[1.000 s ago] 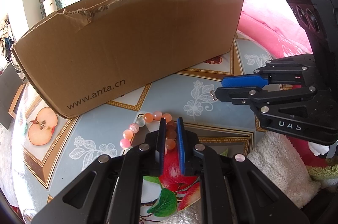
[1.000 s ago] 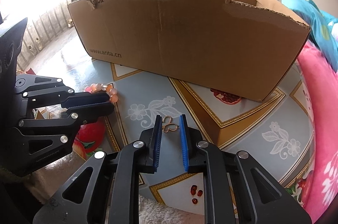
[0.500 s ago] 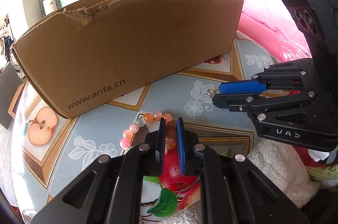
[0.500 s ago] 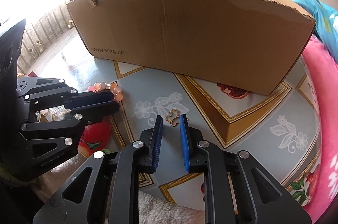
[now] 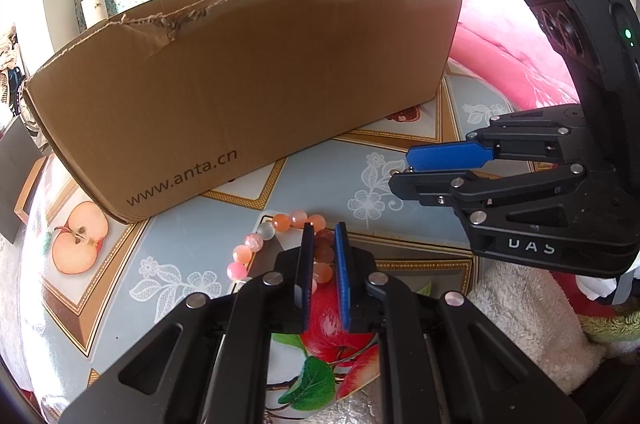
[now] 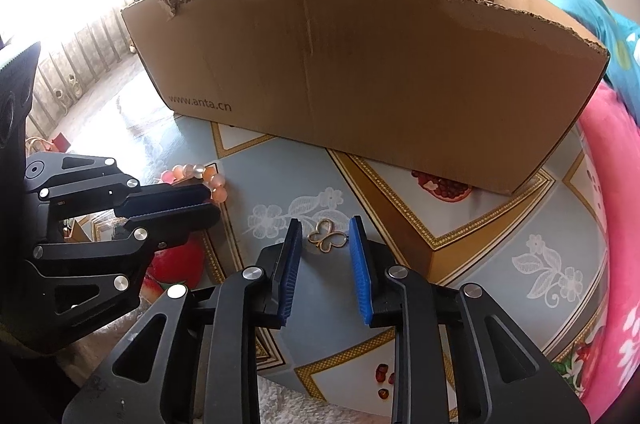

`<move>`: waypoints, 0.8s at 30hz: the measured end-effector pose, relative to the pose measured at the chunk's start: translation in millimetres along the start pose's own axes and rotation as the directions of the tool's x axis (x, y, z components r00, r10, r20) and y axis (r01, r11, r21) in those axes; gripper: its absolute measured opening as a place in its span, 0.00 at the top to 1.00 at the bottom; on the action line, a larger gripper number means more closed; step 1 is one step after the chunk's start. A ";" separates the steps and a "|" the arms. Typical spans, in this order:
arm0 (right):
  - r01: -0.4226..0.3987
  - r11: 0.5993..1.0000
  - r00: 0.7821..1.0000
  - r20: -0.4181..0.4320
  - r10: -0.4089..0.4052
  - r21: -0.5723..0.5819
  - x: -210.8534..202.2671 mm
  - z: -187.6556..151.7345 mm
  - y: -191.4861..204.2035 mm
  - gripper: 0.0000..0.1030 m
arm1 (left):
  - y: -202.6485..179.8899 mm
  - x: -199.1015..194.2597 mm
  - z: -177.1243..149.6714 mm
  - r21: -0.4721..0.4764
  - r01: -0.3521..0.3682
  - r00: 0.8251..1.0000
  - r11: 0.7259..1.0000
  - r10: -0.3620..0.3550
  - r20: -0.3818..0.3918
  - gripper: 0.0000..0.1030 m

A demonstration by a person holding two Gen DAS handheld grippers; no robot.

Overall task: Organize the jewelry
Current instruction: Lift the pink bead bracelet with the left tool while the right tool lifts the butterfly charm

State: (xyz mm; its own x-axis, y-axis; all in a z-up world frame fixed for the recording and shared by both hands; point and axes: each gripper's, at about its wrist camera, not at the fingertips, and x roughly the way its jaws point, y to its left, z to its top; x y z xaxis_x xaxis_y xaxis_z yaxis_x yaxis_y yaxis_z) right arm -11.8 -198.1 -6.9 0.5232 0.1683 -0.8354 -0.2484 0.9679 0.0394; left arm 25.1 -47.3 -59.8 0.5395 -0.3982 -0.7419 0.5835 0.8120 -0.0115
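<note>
A pink and orange bead bracelet (image 5: 276,230) lies on the patterned tablecloth; my left gripper (image 5: 323,236) is shut on its right side, beads between the blue pads. It also shows in the right wrist view (image 6: 200,174) beside the left gripper (image 6: 200,202). A small gold butterfly charm (image 6: 329,240) lies flat on the cloth between the tips of my right gripper (image 6: 326,232), which is open around it. In the left wrist view the right gripper (image 5: 404,170) hovers low at the right, with the charm mostly hidden.
A large torn cardboard box (image 5: 248,84) marked www.anta.cn stands close behind both gripper, also in the right wrist view (image 6: 360,72). Pink bedding (image 5: 512,56) lies to the right. A white fluffy towel (image 5: 532,320) is at the table's near edge.
My right gripper has opened wider and moved forward so the butterfly charm sits between its tips. The left gripper stays shut on the bracelet, unmoved.
</note>
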 end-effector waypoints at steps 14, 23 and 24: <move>0.020 0.999 1.000 -0.008 -0.020 -0.028 8.1 5.9 11.8 0.83 | 0.3 -0.2 -0.1 -0.001 0.000 1.000 1.000 0.000 0.001 0.90; -0.008 1.000 1.000 -0.017 0.008 -0.002 3.2 6.8 -2.7 0.83 | 0.3 -0.5 0.6 -0.001 0.001 1.000 1.000 -0.001 0.003 0.90; -0.009 1.000 1.000 -0.017 0.009 0.000 0.7 6.6 -5.2 0.85 | 0.3 -0.6 0.2 -0.001 0.001 1.000 1.000 -0.001 0.003 0.90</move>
State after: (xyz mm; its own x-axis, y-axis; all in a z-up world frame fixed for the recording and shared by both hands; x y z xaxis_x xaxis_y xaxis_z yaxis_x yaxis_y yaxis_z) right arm -4.7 -201.8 -4.1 0.5067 0.1736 -0.8444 -0.2530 0.9663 0.0469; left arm 25.1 -47.0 -59.2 0.5408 -0.4000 -0.7399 0.5834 0.8121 -0.0125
